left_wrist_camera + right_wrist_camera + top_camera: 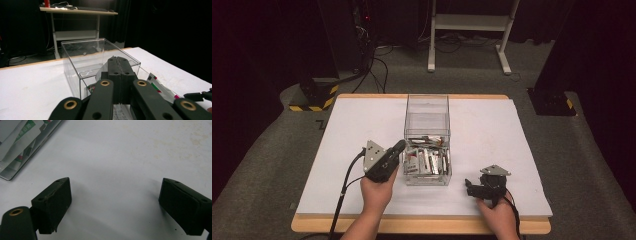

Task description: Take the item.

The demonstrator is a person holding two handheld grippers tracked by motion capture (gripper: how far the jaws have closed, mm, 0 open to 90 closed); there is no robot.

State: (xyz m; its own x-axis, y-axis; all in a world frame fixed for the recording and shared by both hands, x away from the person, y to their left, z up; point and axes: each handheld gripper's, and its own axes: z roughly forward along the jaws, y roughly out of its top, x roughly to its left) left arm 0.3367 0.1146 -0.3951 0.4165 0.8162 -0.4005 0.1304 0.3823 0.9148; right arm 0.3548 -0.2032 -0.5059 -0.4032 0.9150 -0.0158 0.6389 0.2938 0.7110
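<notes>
A: Risk first. Left gripper (398,149) sits mid-frame in the high view, tip right at the near-left wall of the clear box (427,107). Jaws pressed together, nothing between them as far as the left gripper view shows.

B: So what goes wrong?

A: With jaws together it can't take a packet. If it pushes on as is, it prob. just nudges the box wall or shoves the sachets (427,161) around. Box is light, clear plastic, likely slides on the white table (352,125).

B: Where's the stuff exactly?

A: Sachets lie heaped in the near end of the box, centre of the high view, lower half of the box; far end looks bare.

B: And the right gripper (470,186)?

A: Lower right of centre, low over the table, jaws spread wide, holding nothing. Well off the box, so it isn't bracing it. That's the 2nd risk: box shifts w/ no support.

B: Anything else?

A: Sachets are thin, glossy, overlapping, so I'd expect a double pick or a slip.
</notes>
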